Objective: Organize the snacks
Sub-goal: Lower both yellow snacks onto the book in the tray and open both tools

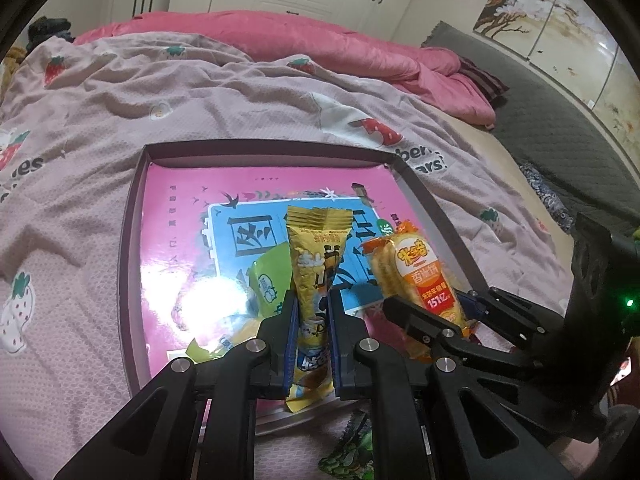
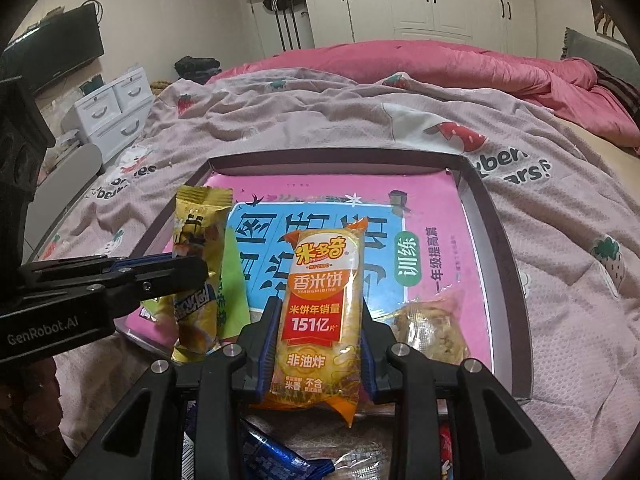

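While both packets are hanging over the shallow pink-floored cardboard tray (image 2: 496, 216) on the bed, the left tongs (image 1: 312, 312) are clamping the yellow foil snack packet (image 1: 316, 264) and the right tongs (image 2: 320, 320) are gripping the orange rice-cracker packet (image 2: 324, 292). Placing is seemingly underway; next, each needs lowering onto bare floor near the tray's near edge, then releasing.

Yellow snack pack (image 1: 310, 280) and orange rice-cracker pack (image 2: 320, 308) (both upright) above pink tray (image 2: 472, 216).
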Demonstrator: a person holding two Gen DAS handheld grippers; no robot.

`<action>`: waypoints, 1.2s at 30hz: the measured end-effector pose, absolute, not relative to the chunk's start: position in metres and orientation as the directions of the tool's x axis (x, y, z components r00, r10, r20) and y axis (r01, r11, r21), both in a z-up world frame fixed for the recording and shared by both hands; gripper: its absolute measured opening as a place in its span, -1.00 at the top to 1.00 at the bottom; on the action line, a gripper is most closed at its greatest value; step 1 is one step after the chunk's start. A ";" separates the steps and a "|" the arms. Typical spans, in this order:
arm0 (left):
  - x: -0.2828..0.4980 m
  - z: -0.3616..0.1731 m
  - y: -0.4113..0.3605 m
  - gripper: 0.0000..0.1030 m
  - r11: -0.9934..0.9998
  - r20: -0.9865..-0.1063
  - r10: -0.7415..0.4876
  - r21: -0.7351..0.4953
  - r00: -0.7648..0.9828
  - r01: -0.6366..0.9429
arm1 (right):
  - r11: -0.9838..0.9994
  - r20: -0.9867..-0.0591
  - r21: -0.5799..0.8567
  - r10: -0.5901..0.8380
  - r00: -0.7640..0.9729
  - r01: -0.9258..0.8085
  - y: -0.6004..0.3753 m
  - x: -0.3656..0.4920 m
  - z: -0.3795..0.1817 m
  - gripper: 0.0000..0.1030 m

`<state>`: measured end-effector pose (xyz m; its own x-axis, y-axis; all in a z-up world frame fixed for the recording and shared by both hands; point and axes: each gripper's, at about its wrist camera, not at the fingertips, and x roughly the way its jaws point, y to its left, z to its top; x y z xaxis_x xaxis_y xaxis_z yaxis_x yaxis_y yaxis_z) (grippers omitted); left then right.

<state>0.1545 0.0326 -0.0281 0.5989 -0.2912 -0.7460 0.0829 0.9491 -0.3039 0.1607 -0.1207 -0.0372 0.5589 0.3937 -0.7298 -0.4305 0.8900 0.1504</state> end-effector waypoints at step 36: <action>0.148 -0.029 0.031 0.28 0.950 -0.763 -0.291 -0.304 0.577 0.077 | 0.907 -0.727 0.028 0.306 0.615 -0.419 -0.137 0.146 -0.028 0.30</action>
<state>0.1484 0.0306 -0.0287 0.5766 -0.2913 -0.7633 0.0775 0.9496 -0.3038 0.1464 -0.1370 -0.0279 0.6145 0.3065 -0.7269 -0.4193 0.9074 0.0281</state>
